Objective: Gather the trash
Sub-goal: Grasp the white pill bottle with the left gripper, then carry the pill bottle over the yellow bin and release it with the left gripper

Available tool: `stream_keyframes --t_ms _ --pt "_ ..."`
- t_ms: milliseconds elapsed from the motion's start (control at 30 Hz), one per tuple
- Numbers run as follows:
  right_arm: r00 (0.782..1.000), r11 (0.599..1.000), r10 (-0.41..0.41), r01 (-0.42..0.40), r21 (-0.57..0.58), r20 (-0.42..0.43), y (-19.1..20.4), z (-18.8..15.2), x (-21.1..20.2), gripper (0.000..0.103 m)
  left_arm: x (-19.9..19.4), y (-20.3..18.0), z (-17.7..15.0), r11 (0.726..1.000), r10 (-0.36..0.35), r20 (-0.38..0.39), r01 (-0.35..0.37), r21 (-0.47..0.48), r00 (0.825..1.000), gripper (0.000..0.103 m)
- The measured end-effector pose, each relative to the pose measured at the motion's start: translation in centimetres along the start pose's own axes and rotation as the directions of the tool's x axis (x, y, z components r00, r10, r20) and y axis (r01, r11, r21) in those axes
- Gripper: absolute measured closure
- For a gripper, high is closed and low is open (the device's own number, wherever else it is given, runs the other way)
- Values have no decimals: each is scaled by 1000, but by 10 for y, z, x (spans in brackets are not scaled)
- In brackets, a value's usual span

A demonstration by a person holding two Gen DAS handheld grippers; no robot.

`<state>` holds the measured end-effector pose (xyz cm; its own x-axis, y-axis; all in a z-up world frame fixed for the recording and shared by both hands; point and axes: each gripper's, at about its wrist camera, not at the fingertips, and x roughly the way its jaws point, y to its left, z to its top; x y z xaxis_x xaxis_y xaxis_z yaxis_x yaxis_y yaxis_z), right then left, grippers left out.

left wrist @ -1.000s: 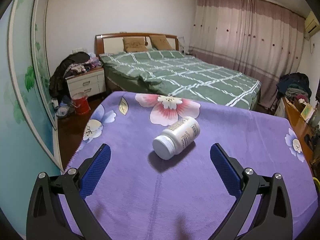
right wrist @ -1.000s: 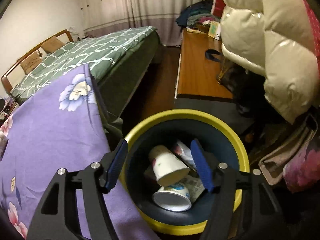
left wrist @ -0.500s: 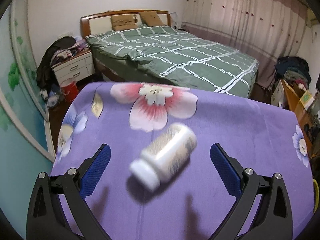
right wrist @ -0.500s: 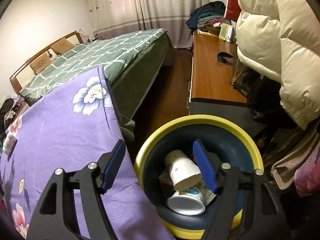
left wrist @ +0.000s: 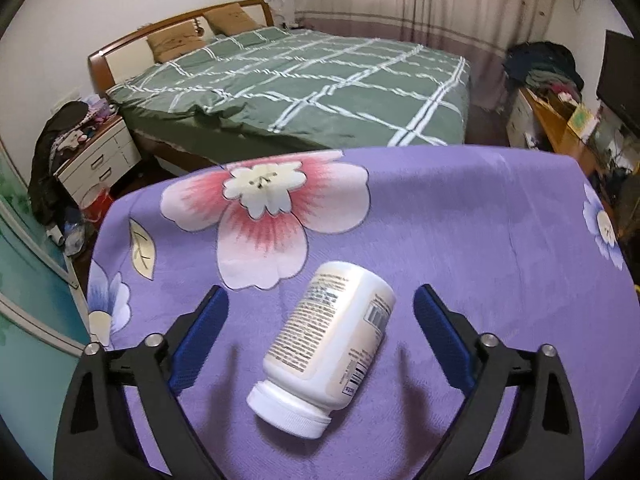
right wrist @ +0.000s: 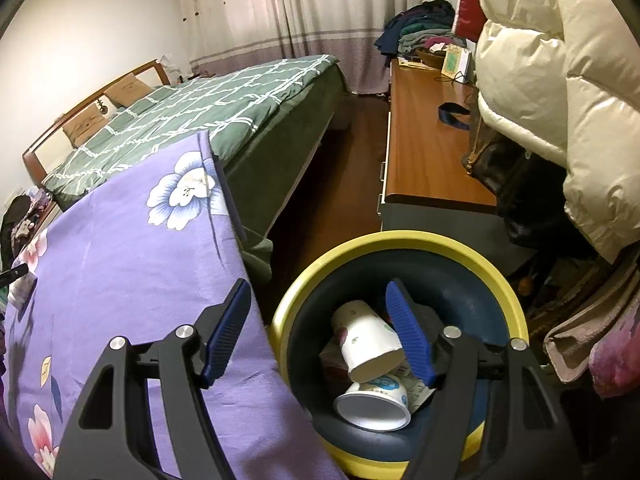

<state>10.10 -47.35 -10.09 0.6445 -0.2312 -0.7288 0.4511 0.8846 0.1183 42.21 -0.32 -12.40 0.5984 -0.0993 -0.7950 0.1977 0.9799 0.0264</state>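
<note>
A white pill bottle (left wrist: 332, 344) with a printed label lies on its side on the purple flowered cloth (left wrist: 460, 240), cap toward me. My left gripper (left wrist: 320, 312) straddles it, and its jaws are closing with the bottle between them; the blue pads (left wrist: 200, 332) stand clear of its sides. In the right wrist view my right gripper (right wrist: 320, 320) hangs open and empty above the rim of a dark bin with a yellow rim (right wrist: 400, 240). Inside the bin lie a paper cup (right wrist: 368, 340), a white tub (right wrist: 372, 404) and some paper. The bottle (right wrist: 22, 286) shows small at the cloth's far left.
A bed with a green checked cover (left wrist: 300, 80) stands beyond the table. A white bedside cabinet (left wrist: 96, 156) piled with clothes is at the left. A wooden desk (right wrist: 424, 136) and a cream padded jacket (right wrist: 560, 80) flank the bin on the right.
My left gripper has come forward over the bottle, so that the bottle now lies between its fingers, which have narrowed. The right gripper has held almost still above the bin.
</note>
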Motion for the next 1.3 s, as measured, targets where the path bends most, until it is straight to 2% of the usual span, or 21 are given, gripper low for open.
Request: stream_keyframes --t_ms 167,233,300,433,633,767,867,900,1000,1100,1300 --pt "1000 1000 10 -10 -13 -2 3 -1 -2 36 18 1 -2 1000 -17 -45 17 -12 999 29" --pt "1000 1000 14 -14 -14 -3 2 -1 -4 36 25 -1 -2 999 -30 -65 29 -14 997 46" --pt "1000 1000 15 -15 -11 1 1 -1 -6 36 26 -4 -3 999 -40 -66 40 -1 997 55" --pt "1000 1000 22 -22 3 13 -6 -3 -13 36 16 -26 -6 997 -66 -44 68 48 997 56" --pt "999 999 30 -30 25 34 -23 -10 -30 36 -22 -105 -14 973 -180 -11 180 146 984 56" --pt "998 999 12 -14 37 56 -40 -16 -45 36 -45 -174 -22 935 -277 -16 274 224 961 56" --pt "997 999 -14 11 45 72 -56 -22 -58 36 -57 -233 -29 893 -353 -45 351 281 934 56" --pt "997 999 -23 19 47 76 -59 -24 -60 36 -61 -259 -32 870 -388 -65 388 303 920 56" --pt "995 997 -56 51 61 88 -77 -31 -71 36 -72 -315 -46 819 -440 -109 448 358 891 56" --pt "992 993 -88 81 81 91 -95 -39 -79 36 -78 -379 -56 763 -474 -150 489 422 868 56" --pt "987 983 -135 123 139 86 -135 -55 -86 36 -87 -474 -79 682 -501 -225 541 492 836 56"
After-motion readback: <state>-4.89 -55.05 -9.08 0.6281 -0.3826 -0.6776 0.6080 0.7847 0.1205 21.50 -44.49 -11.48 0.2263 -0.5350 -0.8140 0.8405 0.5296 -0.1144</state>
